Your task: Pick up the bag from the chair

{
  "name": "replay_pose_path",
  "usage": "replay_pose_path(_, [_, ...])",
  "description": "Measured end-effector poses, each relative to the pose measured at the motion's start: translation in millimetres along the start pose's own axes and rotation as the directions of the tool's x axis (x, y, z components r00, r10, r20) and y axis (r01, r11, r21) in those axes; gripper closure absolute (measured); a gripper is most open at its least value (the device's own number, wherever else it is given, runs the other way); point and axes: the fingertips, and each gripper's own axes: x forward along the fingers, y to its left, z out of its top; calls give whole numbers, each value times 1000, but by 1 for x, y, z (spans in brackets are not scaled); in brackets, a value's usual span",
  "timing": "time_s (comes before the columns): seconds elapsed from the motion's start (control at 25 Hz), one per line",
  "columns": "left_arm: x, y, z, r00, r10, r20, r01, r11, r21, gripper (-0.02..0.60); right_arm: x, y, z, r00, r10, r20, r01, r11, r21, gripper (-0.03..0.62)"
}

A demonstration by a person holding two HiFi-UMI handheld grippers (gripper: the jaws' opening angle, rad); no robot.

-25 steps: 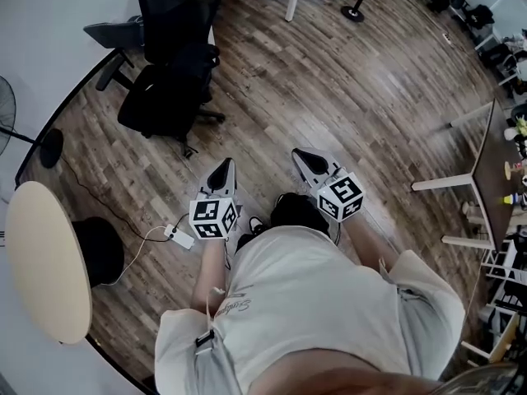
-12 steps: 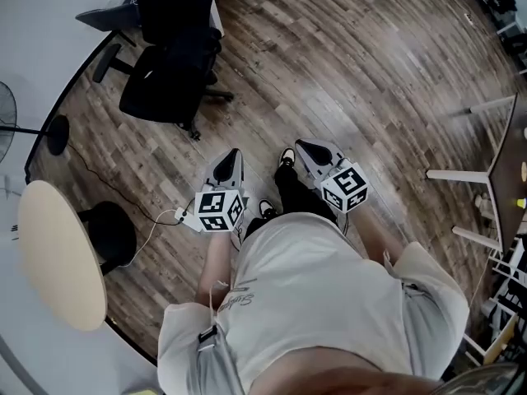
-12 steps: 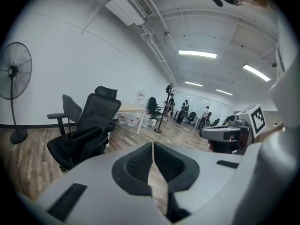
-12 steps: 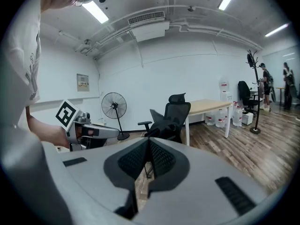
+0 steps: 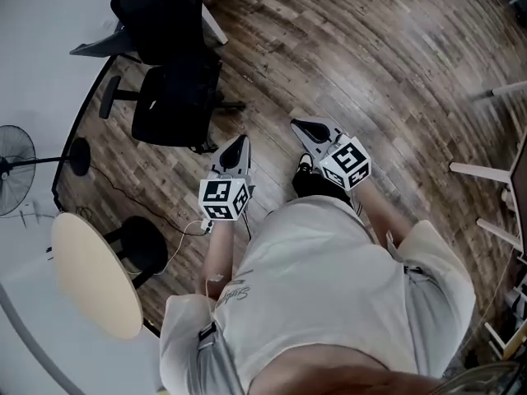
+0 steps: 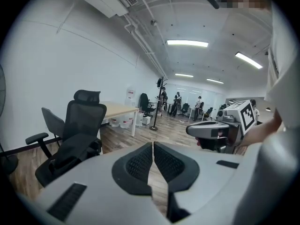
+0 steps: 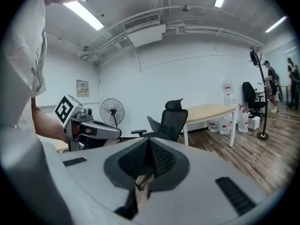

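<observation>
The left gripper and right gripper, jaws pressed together on nothing, have drawn closer to the chair. The bag lies on its seat, ahead-left of the left jaws, untouched. The approach looks nearly done.

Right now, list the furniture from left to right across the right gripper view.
fan → black office chair → wooden table → coat stand
</observation>
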Motion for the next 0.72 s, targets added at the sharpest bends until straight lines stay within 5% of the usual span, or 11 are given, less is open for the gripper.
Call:
replay_pose_path(0.16, [29, 0, 26, 1000, 6, 2, -6, 998, 66, 560, 16, -37, 17, 1000, 25, 19, -25, 1000, 15, 599])
replay_pose_path(0.72, [91, 50, 26, 999, -4, -39, 4, 1000, -22, 560, 77, -68, 0, 993, 96, -69, -91, 993, 79, 599])
